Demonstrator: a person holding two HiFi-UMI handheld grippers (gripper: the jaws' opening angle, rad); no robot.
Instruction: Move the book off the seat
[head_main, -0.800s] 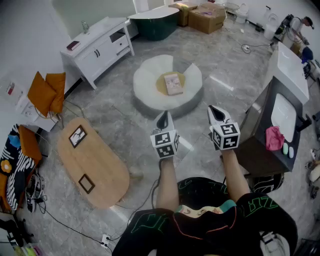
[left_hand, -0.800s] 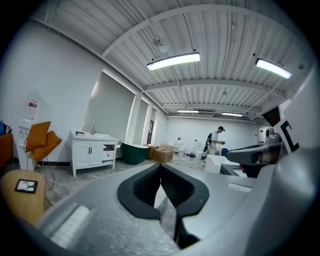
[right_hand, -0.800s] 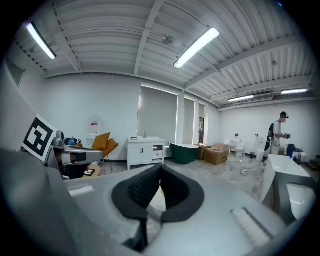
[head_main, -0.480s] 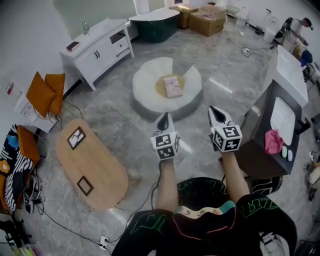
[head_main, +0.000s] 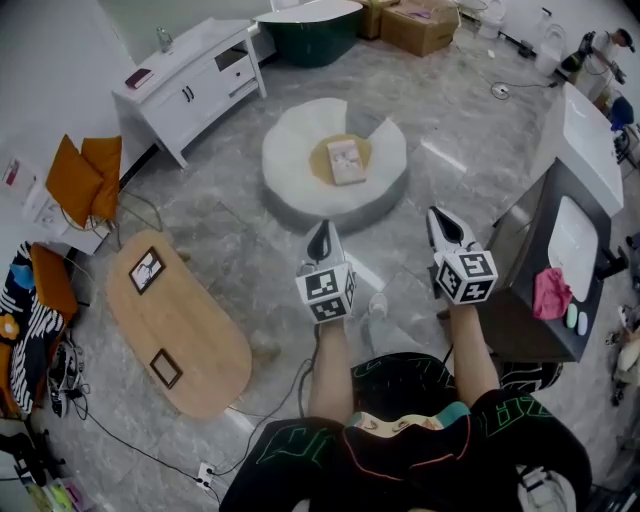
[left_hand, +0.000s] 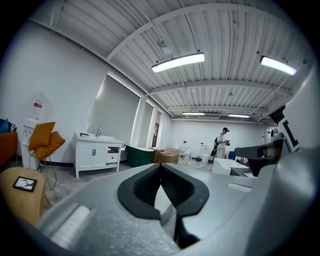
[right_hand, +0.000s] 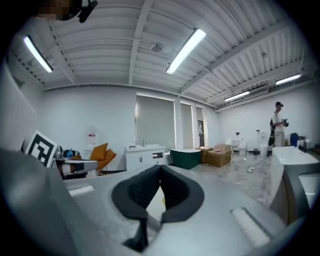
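Observation:
A pale book (head_main: 347, 162) lies flat on a tan cushion at the middle of the round white seat (head_main: 290, 170), ahead of me in the head view. My left gripper (head_main: 321, 232) is held level in the air, short of the seat's near edge, shut with nothing in it. My right gripper (head_main: 436, 214) hangs beside it to the right, also shut and empty. Both point toward the seat. In the left gripper view (left_hand: 161, 165) and the right gripper view (right_hand: 160, 167) the black pads meet at the tips.
A wooden oval table (head_main: 178, 335) with two picture frames stands on the left. A white cabinet (head_main: 190, 82) and a dark green tub (head_main: 310, 30) are at the back. A dark stand (head_main: 545, 290) with a pink cloth is close on the right. Cables lie on the floor.
The view has shifted a little forward toward the seat. Both grippers stay shut and keep their pose side by side.

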